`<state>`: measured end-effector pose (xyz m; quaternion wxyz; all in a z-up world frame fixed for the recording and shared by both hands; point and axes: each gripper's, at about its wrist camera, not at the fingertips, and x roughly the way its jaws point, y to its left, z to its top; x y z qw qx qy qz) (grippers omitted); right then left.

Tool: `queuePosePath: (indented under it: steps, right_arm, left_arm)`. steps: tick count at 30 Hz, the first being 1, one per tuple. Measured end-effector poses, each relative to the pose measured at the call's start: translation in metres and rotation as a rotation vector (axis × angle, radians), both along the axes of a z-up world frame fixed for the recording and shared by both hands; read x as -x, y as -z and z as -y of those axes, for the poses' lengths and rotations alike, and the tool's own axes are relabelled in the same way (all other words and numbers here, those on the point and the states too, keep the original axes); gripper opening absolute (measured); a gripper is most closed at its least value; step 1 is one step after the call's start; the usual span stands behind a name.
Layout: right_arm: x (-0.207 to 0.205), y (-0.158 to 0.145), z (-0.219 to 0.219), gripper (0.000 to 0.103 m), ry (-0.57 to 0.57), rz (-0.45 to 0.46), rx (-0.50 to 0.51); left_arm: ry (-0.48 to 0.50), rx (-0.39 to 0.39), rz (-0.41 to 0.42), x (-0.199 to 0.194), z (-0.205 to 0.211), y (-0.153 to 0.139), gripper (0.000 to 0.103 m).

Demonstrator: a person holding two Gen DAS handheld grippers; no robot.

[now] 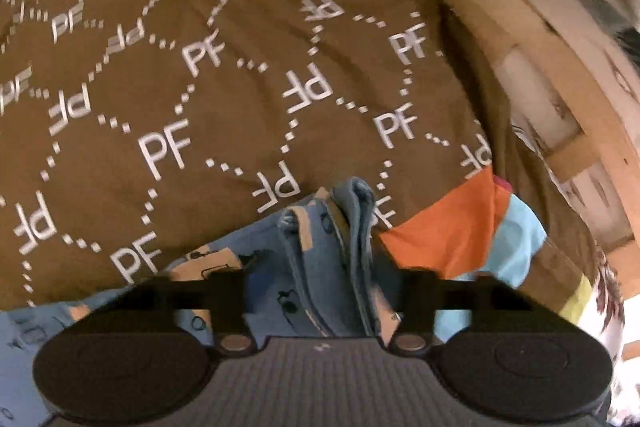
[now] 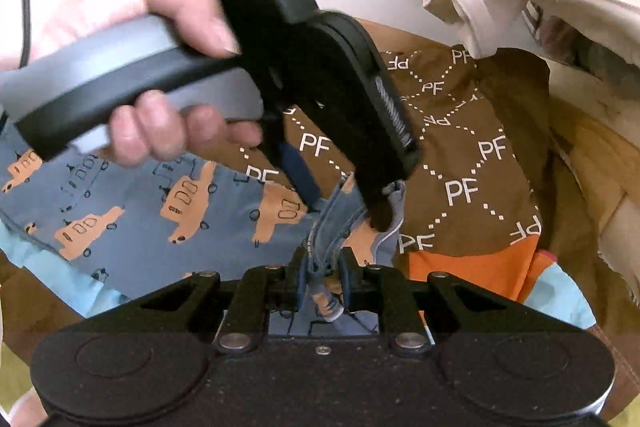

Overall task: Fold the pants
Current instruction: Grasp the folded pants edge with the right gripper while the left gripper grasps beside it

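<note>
Right gripper point(image 2: 322, 285): jaws clamped on a bunched edge of the pants point(image 2: 120, 203). Left gripper point(image 2: 352, 211): jaws part-way closed around the same gathered cloth beside it; whether the pads press, cannot tell. Pants: blue, printed with orange trucks, lying spread toward the left over a brown lettered bedspread point(image 1: 240, 67), just beside orange cloth point(image 1: 448, 227). Handling, judged: light, limp thin fabric; not fragile; will sag and slide if pinched shallow. Best held at hem or waistband corners, through all layers.
</note>
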<state>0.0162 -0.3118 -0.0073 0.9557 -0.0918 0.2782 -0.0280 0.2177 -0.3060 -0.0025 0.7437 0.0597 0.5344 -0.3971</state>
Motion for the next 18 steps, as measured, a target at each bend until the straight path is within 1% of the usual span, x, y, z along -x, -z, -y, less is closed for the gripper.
queuePosePath:
  steps: [1,3,4,5,7,8,10,13,15,16,17,18]
  right_arm:
    - [0.001,0.001,0.0,0.018,0.0,-0.001,0.008]
    - [0.002,0.003,-0.001,0.025,-0.005,-0.007,0.025]
    - [0.002,0.005,-0.001,0.033,-0.009,-0.011,0.034]
    - [0.002,0.007,-0.002,0.04,-0.019,-0.016,0.046]
    - [0.002,0.012,-0.005,0.044,-0.046,-0.032,0.089]
    - [0.001,0.015,-0.007,0.045,-0.056,-0.046,0.113]
    - [0.0,0.02,-0.009,0.044,-0.074,-0.053,0.141]
    - [-0.003,0.025,-0.014,0.043,-0.09,-0.06,0.187]
    - [-0.004,0.028,-0.017,0.036,-0.107,-0.068,0.215]
    - [-0.005,0.029,-0.017,0.025,-0.114,-0.075,0.215]
    - [-0.005,0.029,-0.017,0.017,-0.119,-0.084,0.204]
    - [-0.005,0.029,-0.017,0.017,-0.118,-0.086,0.196]
  left_arm:
    - [-0.012,0.009,-0.02,-0.003,0.0,0.003,0.048]
    - [-0.036,0.025,-0.048,-0.006,-0.002,0.008,0.048]
    - [-0.044,0.028,-0.059,-0.007,-0.004,0.01,0.048]
    - [-0.048,0.024,-0.065,-0.008,-0.005,0.012,0.048]
    - [-0.05,0.016,-0.065,-0.008,-0.009,0.014,0.048]
    - [-0.056,0.013,-0.065,-0.008,-0.011,0.016,0.052]
    - [-0.08,0.014,-0.074,-0.013,-0.013,0.018,0.054]
    - [-0.097,0.024,-0.095,-0.016,-0.02,0.022,0.054]
    - [-0.093,0.021,-0.088,-0.016,-0.021,0.022,0.049]
    - [-0.086,0.018,-0.078,-0.015,-0.021,0.021,0.041]
    - [-0.075,0.016,-0.072,-0.014,-0.02,0.021,0.033]
    - [-0.071,0.014,-0.069,-0.013,-0.018,0.021,0.031]
